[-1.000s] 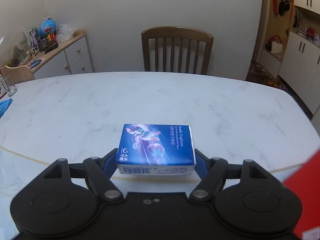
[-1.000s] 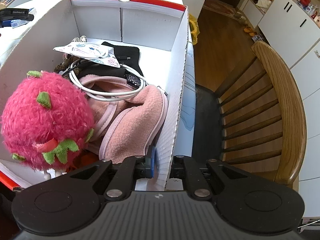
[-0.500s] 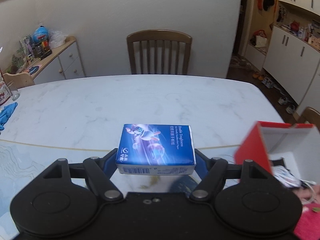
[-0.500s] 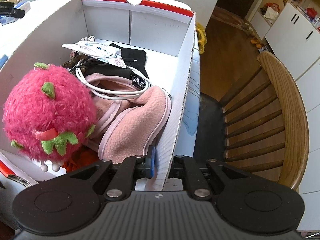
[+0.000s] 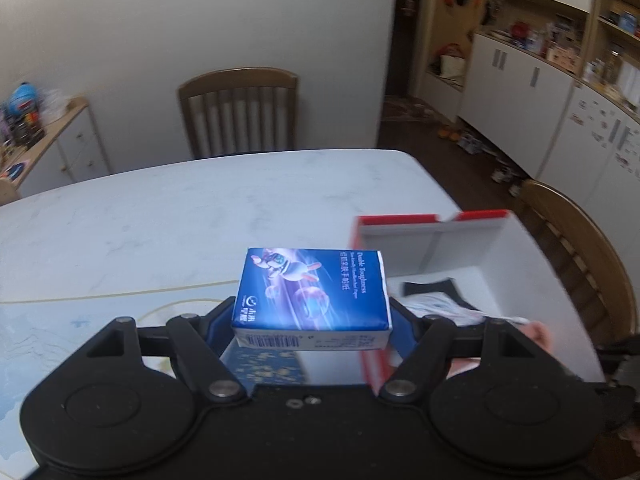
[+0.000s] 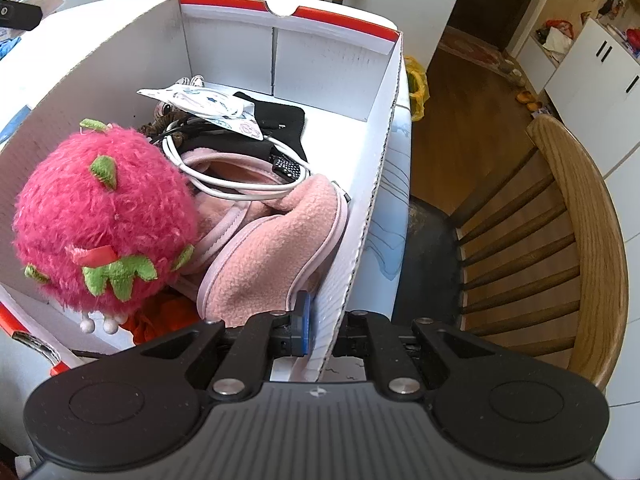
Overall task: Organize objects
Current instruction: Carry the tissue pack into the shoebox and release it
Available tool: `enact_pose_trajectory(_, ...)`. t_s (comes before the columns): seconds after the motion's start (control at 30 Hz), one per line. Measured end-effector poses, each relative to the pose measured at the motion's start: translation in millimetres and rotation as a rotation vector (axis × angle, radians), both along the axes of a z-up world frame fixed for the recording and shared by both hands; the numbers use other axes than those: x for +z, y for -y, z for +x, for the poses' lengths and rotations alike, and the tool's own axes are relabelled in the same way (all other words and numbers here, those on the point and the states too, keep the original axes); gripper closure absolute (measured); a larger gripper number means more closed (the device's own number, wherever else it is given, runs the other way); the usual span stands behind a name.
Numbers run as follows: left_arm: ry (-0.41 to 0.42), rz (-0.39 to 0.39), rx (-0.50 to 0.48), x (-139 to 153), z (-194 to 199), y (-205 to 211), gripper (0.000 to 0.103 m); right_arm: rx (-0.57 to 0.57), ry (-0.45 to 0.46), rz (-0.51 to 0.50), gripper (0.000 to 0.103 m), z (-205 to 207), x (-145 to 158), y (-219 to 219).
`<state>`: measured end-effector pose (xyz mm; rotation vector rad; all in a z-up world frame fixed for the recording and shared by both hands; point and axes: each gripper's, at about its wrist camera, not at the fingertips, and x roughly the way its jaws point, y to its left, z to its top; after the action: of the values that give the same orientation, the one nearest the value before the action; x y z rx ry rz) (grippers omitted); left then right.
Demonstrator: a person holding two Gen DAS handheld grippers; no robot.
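My left gripper (image 5: pixel 312 320) is shut on a blue tissue pack (image 5: pixel 312 290) and holds it above the marble table (image 5: pixel 160 216), just left of the white box with red rim (image 5: pixel 476 240). My right gripper (image 6: pixel 324 332) is shut on the box's right wall (image 6: pixel 360 216), one finger inside and one outside. The box holds a pink plush fruit (image 6: pixel 100 216), pink fleece pouches (image 6: pixel 272 252), a white cable (image 6: pixel 240 188), a black cloth (image 6: pixel 280 116) and a printed face mask (image 6: pixel 200 100).
A wooden chair (image 5: pixel 240 112) stands at the table's far side. Another wooden chair (image 6: pixel 560 240) stands right of the box, also seen in the left wrist view (image 5: pixel 580 272). White cabinets (image 5: pixel 540 88) line the right wall. A sideboard with clutter (image 5: pixel 36 136) is at the left.
My left gripper has swung right with the tissue pack, bringing the box and its contents further into view. The right gripper stays clamped on the box wall.
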<state>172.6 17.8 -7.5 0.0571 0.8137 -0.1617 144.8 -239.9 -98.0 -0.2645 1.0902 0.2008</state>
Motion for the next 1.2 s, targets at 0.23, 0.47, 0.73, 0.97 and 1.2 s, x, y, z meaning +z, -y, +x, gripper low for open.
enact_pose_trajectory(0.23, -0.028, -0.012, -0.104, -6, -2, 46, 0.029, 0.007, 0.014, 0.011, 0.095, -2, 2, 2)
enact_pose_trajectory(0.47, -0.070, -0.019, -0.200, -18, 9, 89, 0.029, 0.016, 0.038, 0.008, 0.095, -2, 5, 2)
enact_pose_trajectory(0.73, -0.103, -0.002, -0.245, -39, 23, 122, 0.029, 0.017, 0.047, 0.014, 0.095, 0, 8, 4)
enact_pose_trajectory(0.97, -0.161, 0.009, -0.265, -60, 41, 137, 0.029, 0.025, 0.055, 0.009, 0.095, -1, 9, 3)
enact_pose_trajectory(1.2, -0.219, 0.044, -0.279, -82, 53, 146, 0.029, 0.026, 0.053, 0.015, 0.095, 0, 9, 4)
